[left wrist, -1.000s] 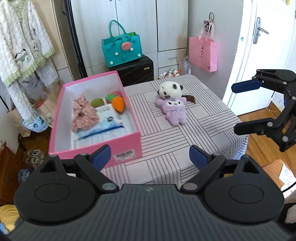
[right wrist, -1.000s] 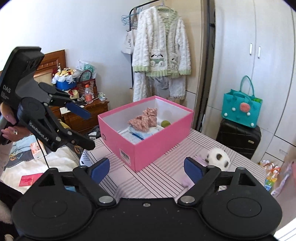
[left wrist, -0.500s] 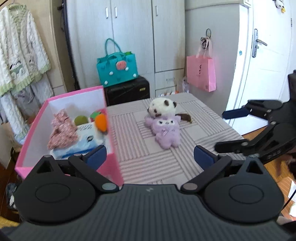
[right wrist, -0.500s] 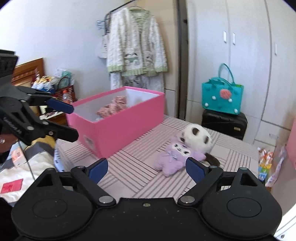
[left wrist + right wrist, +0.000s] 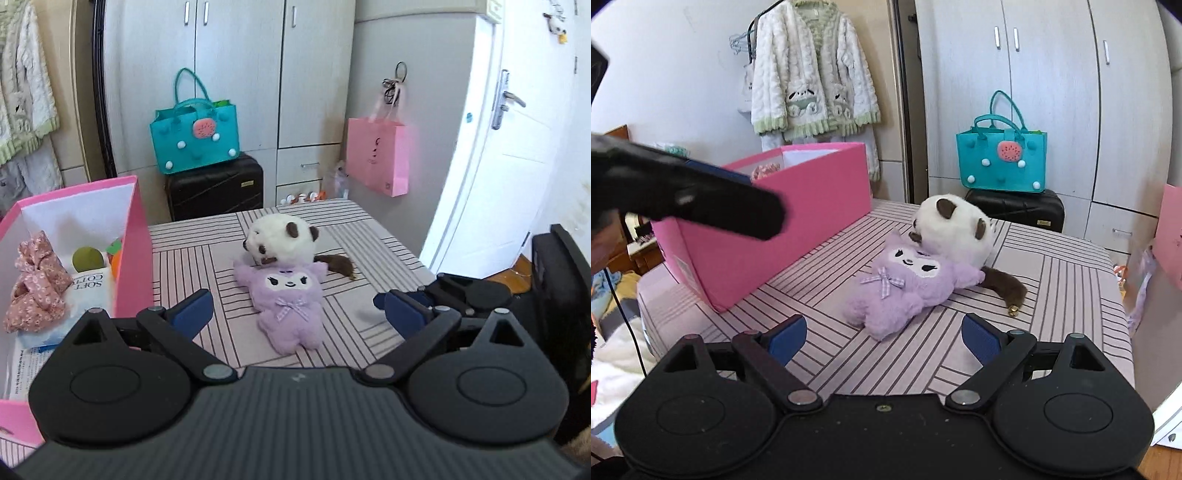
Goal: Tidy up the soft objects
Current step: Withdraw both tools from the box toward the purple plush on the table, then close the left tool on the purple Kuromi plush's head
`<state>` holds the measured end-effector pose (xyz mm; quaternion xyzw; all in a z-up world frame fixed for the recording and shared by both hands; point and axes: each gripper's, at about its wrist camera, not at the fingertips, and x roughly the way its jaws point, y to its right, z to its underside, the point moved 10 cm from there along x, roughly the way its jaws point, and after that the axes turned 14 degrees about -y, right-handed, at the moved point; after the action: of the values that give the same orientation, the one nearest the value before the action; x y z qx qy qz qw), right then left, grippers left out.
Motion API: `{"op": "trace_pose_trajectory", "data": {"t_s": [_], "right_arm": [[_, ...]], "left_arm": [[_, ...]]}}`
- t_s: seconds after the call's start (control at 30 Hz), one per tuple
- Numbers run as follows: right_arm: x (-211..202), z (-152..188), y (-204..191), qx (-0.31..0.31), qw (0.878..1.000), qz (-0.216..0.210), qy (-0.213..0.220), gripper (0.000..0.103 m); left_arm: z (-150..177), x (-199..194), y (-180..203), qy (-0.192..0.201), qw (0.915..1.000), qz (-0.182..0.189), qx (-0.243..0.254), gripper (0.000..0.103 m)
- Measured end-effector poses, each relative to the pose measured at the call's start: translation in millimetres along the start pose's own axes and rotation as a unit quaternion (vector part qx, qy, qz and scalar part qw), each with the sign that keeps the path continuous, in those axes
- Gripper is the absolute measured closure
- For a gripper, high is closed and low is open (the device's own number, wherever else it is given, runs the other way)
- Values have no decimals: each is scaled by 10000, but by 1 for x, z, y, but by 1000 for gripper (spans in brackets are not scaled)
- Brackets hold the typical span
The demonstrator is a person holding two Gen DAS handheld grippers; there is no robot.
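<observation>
both tools carry nothing, fingers spread: left gripper (image 5: 293,314), right gripper (image 5: 884,338). the purple plush (image 5: 908,284) lies mid-table, touching the panda plush (image 5: 955,230) toward the far edge. recommended: straddle the purple body only, close gently, lift clear. the pink box (image 5: 135,240) at the table's left edge holds floral fabric (image 5: 35,280), a tissue pack and small toys.

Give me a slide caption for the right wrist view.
Open right gripper faces purple plush lying against panda plush beside pink box.

Home bedroom: wardrobe (image 5: 236,74), hung cardigan (image 5: 812,70), suitcase (image 5: 216,186).
</observation>
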<state>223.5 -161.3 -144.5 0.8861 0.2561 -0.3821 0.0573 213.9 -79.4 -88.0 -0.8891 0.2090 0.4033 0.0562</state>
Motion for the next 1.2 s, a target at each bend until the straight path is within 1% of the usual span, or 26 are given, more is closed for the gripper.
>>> {"op": "trace_pose_trajectory", "data": {"t_s": [0.07, 0.17, 0.23, 0.33, 0.43, 0.5, 0.6, 0.67, 0.7, 0.73, 0.77, 0.8, 0.83, 0.9, 1.03, 1.13, 1.17, 1.2], "right_arm": [[7, 0, -1, -3, 9999, -34, -95, 10], [17, -3, 1, 57, 9997, -73, -244, 10], [24, -4, 2, 56, 9994, -28, -344, 10], [33, -7, 5, 58, 9989, 23, -475, 10], [41, -11, 3, 54, 9986, -52, -533, 10], [45, -13, 0, 9, 9984, -75, -554, 10], [52, -16, -1, -79, 9982, -16, -591, 10], [55, -17, 0, -71, 9981, -47, -609, 11], [57, -16, 1, -47, 9980, -73, -626, 14], [58, -16, 1, -29, 9979, -91, -644, 17], [58, -15, 2, -12, 9977, -112, -665, 17], [58, -15, 1, -7, 9978, -130, -657, 20], [57, -14, 2, -7, 9979, -138, -638, 26], [53, -13, 0, -30, 9979, -177, -624, 30], [43, -9, -4, -197, 9980, -185, -568, 30], [33, -3, -6, -231, 9979, -192, -574, 29], [31, 0, -6, -247, 9978, -154, -592, 30], [28, 3, -5, -257, 9978, -108, -598, 29]], "left_arm": [[-2, 12, -1, -93, 9999, 48, -30, 4], [-3, 31, -3, -360, 9990, 210, -180, 5], [-2, 42, -4, -514, 9980, 295, -210, 6], [-1, 61, -8, -826, 9956, 293, -327, 13], [-1, 75, -11, -1016, 9925, 431, -527, 17], [-1, 81, -12, -1074, 9917, 455, -542, 27], [-2, 89, -16, -1101, 9914, 447, -556, 34], [-1, 94, -19, -1184, 9893, 511, -687, 37], [1, 96, -21, -1232, 9879, 557, -757, 42], [3, 97, -21, -1274, 9867, 597, -808, 44], [4, 98, -21, -1298, 9859, 635, -846, 48], [6, 99, -21, -1311, 9851, 681, -885, 54], [7, 100, -20, -1343, 9839, 738, -922, 57], [10, 100, -19, -1400, 9806, 873, -1056, 58], [17, 93, -13, -1463, 9741, 1159, -1276, 58], [24, 84, -3, -1589, 9655, 1537, -1377, 58], [27, 82, 0, -1619, 9635, 1597, -1415, 58], [28, 80, 2, -1615, 9638, 1595, -1401, 58]]}}
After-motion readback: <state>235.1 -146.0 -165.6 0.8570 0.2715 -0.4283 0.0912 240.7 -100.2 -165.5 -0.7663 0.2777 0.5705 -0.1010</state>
